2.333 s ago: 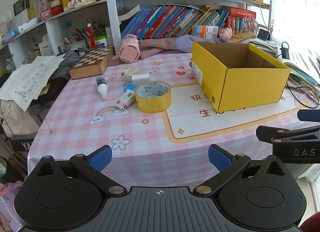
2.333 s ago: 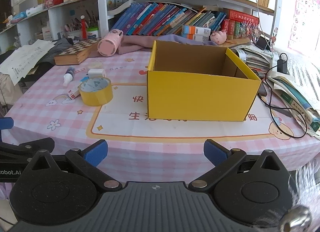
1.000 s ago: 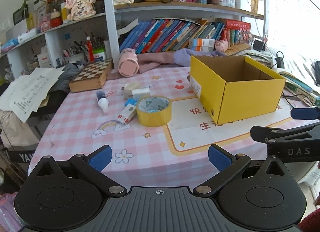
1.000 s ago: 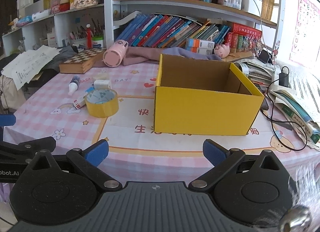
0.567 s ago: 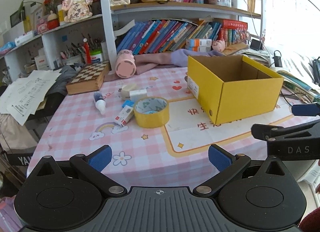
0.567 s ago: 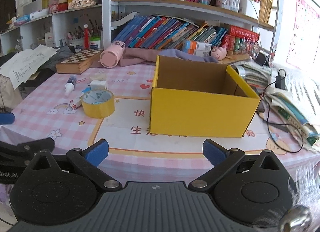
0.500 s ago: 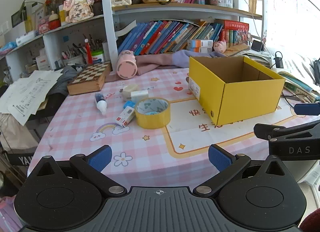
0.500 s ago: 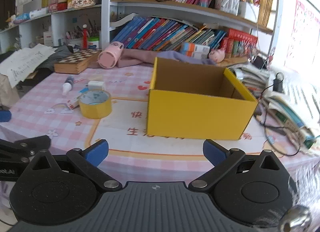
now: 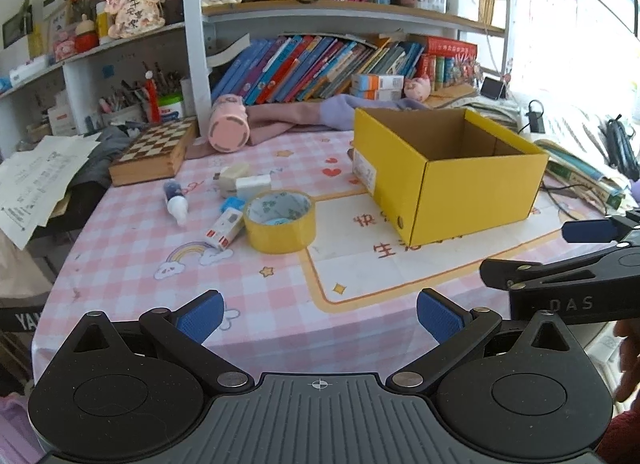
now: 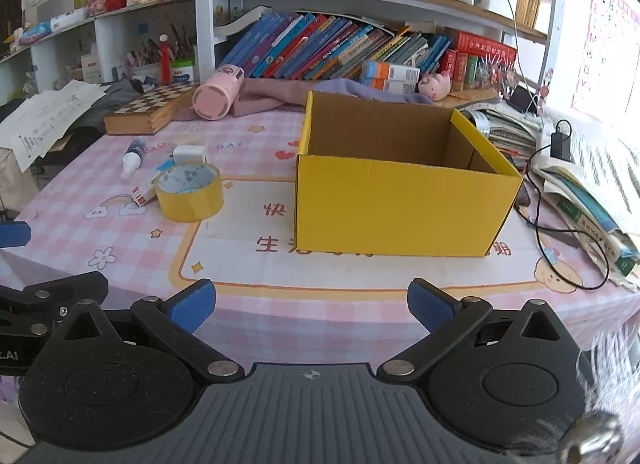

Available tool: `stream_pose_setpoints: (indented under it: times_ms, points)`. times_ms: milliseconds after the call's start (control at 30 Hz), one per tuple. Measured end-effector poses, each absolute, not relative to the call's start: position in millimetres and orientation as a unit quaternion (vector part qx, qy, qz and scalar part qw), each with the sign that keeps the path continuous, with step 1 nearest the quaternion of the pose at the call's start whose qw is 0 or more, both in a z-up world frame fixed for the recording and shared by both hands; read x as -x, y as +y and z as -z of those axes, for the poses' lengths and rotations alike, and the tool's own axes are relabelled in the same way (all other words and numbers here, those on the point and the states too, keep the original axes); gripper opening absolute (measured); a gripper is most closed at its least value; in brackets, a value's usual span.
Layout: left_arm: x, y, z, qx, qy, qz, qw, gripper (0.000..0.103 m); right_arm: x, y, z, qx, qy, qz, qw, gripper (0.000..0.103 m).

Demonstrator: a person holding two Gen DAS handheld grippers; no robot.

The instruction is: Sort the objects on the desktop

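An open, empty yellow cardboard box (image 9: pixel 472 191) (image 10: pixel 400 211) stands on the pink checked tablecloth. Left of it lie a yellow tape roll (image 9: pixel 279 220) (image 10: pixel 189 191), a small red-and-white box (image 9: pixel 225 229), a glue bottle (image 9: pixel 175 202) (image 10: pixel 132 157), a white eraser (image 9: pixel 253 185) (image 10: pixel 189 153) and a cream block (image 9: pixel 229 176). My left gripper (image 9: pixel 319 315) is open and empty at the table's near edge. My right gripper (image 10: pixel 311 306) is open and empty in front of the box.
A wooden chess box (image 9: pixel 154 153), a pink tumbler on its side (image 9: pixel 229 130) and purple cloth (image 9: pixel 304 117) lie at the back. Bookshelves stand behind. Books, papers and a charger cable (image 10: pixel 560 223) crowd the right side.
Both grippers have lifted and drifted slightly, so the view of the table shifted. Nothing on the table has moved. Both grippers stay open.
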State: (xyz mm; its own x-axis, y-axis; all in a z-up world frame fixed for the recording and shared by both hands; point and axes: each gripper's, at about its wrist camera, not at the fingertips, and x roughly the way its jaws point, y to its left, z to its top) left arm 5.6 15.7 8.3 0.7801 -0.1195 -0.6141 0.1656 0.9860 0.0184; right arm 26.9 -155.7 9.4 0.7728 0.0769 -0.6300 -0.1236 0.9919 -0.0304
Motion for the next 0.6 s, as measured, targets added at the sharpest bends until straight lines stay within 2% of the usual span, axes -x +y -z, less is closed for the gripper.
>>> stream_pose_setpoints:
  times_ms: [600]
  points:
    - [-8.9,18.9,-7.2,-0.032,0.333,0.078,0.939,0.103,-19.9,-157.1,-15.4,0.025,0.325,-0.063,0.943,0.102]
